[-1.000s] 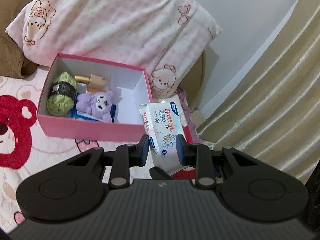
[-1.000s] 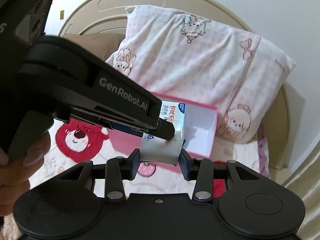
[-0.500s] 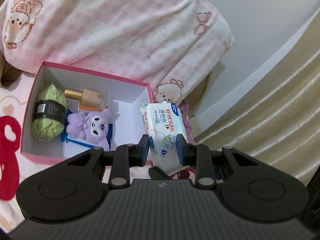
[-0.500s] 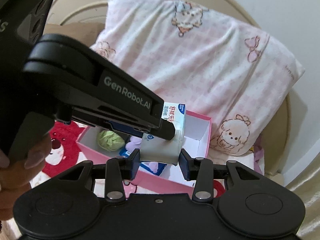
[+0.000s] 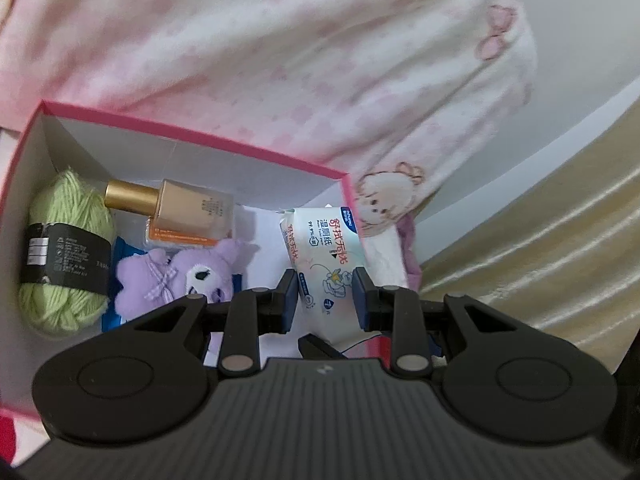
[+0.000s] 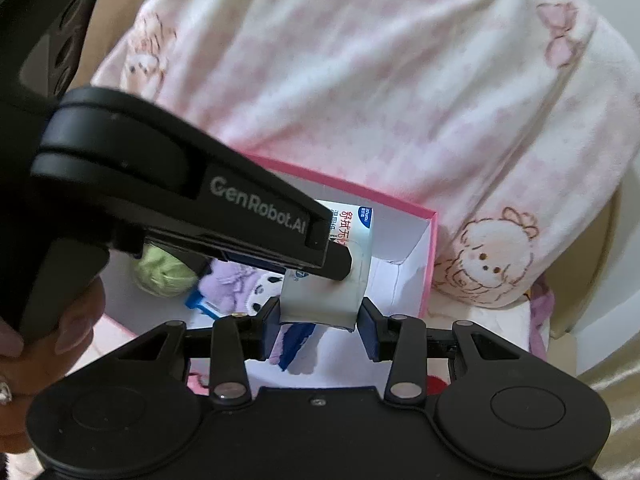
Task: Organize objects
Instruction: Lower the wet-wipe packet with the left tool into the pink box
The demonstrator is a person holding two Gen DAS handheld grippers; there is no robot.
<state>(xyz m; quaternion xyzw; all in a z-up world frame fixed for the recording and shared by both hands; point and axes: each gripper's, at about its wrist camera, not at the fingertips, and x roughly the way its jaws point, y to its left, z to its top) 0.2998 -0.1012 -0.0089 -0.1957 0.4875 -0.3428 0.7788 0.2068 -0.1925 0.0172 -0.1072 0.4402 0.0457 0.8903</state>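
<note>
Left wrist view: left gripper [image 5: 326, 296] is closed on the wet-wipes pack [image 5: 324, 256], pads on both sides. Pack hangs over the pink box [image 5: 192, 130] at its right end, near the right wall. Yarn ball [image 5: 64, 252] sits at the left end, w/ perfume bottle [image 5: 176, 208] and purple plush [image 5: 180, 276] mid-box.

Right wrist view: right gripper [image 6: 320, 318] is part open, fingers beside the pack's lower edge; can't tell if they touch. Pack [image 6: 324, 288] is above the box's bare right end.

Risks, my guess: pack catches the right wall on lowering, or the soft pack slips and lands on the plush.
</note>
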